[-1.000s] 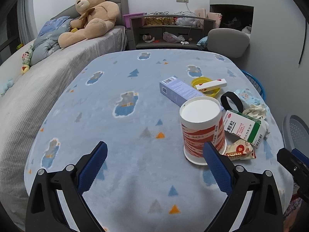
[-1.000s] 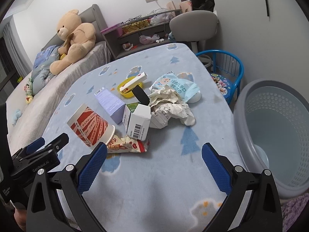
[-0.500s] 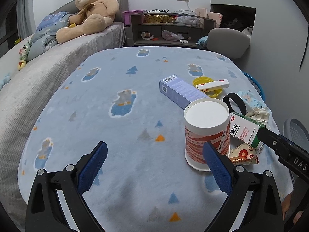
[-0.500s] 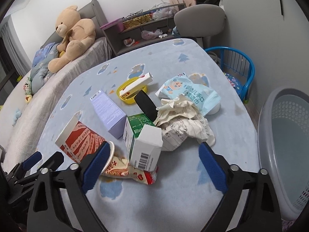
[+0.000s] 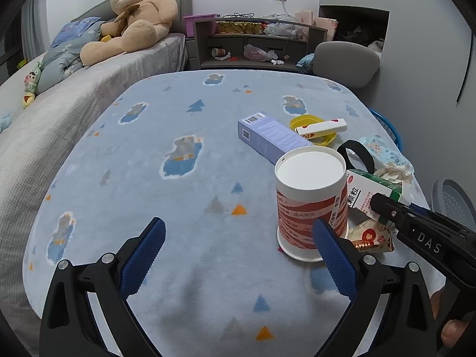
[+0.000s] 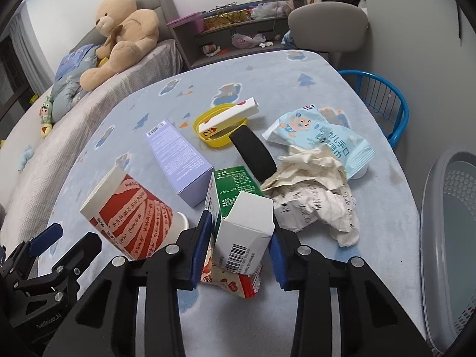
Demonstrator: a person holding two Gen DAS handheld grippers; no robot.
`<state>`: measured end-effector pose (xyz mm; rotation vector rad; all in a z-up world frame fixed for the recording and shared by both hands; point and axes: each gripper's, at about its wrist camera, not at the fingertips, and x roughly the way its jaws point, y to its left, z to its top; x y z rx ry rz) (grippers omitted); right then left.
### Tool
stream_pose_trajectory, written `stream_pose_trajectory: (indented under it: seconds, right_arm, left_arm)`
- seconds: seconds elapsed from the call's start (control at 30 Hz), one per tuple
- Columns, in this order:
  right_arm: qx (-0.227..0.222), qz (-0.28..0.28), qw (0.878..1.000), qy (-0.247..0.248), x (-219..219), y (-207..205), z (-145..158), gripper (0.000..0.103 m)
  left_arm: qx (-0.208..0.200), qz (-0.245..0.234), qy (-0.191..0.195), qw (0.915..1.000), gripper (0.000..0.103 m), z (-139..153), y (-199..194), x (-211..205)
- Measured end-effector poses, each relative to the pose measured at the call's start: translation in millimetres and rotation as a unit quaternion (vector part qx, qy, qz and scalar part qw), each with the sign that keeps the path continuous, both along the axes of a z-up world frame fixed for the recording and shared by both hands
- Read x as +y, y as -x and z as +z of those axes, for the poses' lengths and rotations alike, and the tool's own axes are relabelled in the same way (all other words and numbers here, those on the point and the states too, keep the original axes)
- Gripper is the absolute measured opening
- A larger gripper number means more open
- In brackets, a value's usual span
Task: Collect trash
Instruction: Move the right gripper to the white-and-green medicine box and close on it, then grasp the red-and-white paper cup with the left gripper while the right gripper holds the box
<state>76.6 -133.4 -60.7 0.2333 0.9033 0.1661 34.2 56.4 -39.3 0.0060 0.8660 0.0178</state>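
Blue fleece with little bears and triangles covers the table under both my claws, a bed with a big teddy bear beyond it. Since a second ago my right claw has dropped in from a wide-open hover over the litter and narrowed around the green-and-white carton; the blue pads now sit on either flank of it, right at my fingertips. That tells me the first piece of trash is being taken. I judge the pads are touching the carton's sides, though the near flap hides the contact on the right, so I cannot swear the grip is firm.

Under the carton, just below my right fingertips, lies a red-and-white snack wrapper. Ahead and to the right sit the crumpled paper and a pale blue wipes packet; ahead and to the left lies the lilac box. The grey laundry basket waits far to my right, off the table edge, and I take it to be where the trash goes.

My left claw has barely moved: it hangs wide open, holding nothing, with the upturned red-striped paper cup just beyond its right finger, unclamped.
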Motion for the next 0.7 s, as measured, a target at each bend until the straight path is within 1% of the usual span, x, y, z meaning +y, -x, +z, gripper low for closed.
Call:
stream_pose_trajectory:
  seconds: [0.07, 0.37, 0.6, 0.7]
  right_arm:
    - [-0.006, 0.004, 1.000, -0.005, 0, 3, 3, 0.033]
    - [-0.035, 0.003, 0.999, -0.027, -7, 22, 21, 0.032]
    - [-0.049, -0.016, 0.998, -0.035, -24, 46, 31, 0.032]
    - [-0.050, -0.024, 0.998, -0.037, -30, 55, 33, 0.032]
  left_arm:
    - [-0.001, -0.002, 0.000, 1.0000, 0.095, 1, 1, -1]
    - [-0.010, -0.013, 0.007, 0.9998, 0.095, 8, 7, -7]
    - [-0.011, -0.020, 0.026, 0.9994, 0.095, 8, 6, -10]
    - [-0.017, -0.024, 0.028, 0.9991, 0.095, 8, 6, -15]
